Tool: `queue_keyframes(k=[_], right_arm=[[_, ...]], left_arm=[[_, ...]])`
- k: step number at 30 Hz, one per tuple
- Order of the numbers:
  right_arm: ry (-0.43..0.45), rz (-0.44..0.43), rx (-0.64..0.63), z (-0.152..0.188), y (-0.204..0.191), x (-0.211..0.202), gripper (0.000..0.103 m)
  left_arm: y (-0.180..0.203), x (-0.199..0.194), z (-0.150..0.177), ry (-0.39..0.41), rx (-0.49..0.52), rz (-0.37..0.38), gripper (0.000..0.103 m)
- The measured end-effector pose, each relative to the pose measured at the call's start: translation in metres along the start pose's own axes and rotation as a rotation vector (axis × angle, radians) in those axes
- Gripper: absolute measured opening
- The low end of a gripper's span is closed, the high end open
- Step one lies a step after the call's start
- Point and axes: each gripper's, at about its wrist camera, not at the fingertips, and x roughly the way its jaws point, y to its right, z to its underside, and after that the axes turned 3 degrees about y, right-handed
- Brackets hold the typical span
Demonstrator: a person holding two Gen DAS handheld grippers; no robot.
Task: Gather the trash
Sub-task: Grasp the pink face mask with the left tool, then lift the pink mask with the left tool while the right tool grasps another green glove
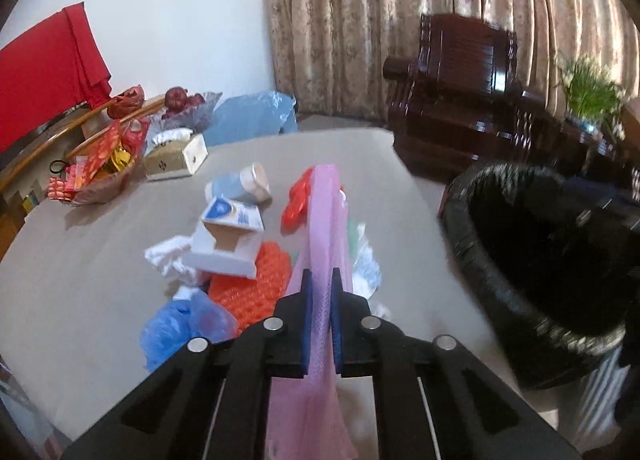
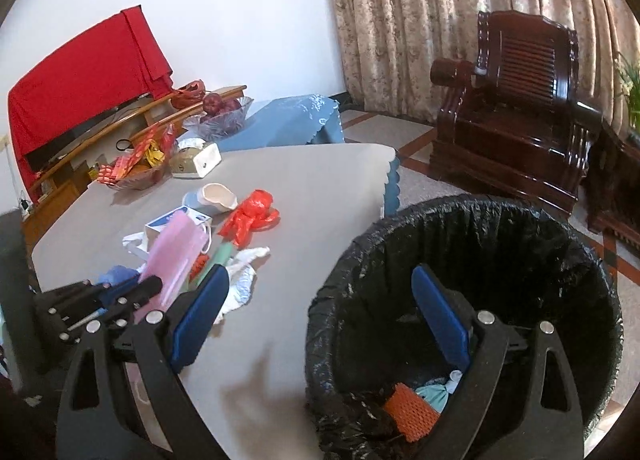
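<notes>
Left gripper [image 1: 321, 316] clamped on pink face mask [image 1: 320, 228], lifted over litter pile beside bin [image 1: 532, 300]. Right gripper [image 2: 320, 320] jaws apart, empty, over bin rim. Step: carry-to-bin. Next: swing mask over bin mouth, release.

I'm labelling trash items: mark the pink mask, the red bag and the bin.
pink mask [image 1: 322, 220], left wrist view, its mid panel
red bag [image 2: 250, 218], right wrist view, its crumpled middle
bin [image 2: 472, 208], right wrist view, its far rim
</notes>
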Motion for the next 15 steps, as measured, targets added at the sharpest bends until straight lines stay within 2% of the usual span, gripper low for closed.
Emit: queue_keyframes(k=[6,13,15], right_arm=[[0.013,-0.038,-0.002,-0.006,-0.015,0.000,0.090],[0.024,-0.120,-0.026,-0.004,-0.060,0.013,0.090],[0.012,-0.140,-0.043,-0.001,-0.075,0.020,0.084]], left_arm=[[-0.012,-0.018,-0.012,0.020,-0.054,0.016,0.008],[-0.047,-0.047,-0.014,0.058,-0.107,-0.058,0.008],[-0.056,-0.050,-0.010,0.063,-0.111,-0.094,0.008]])
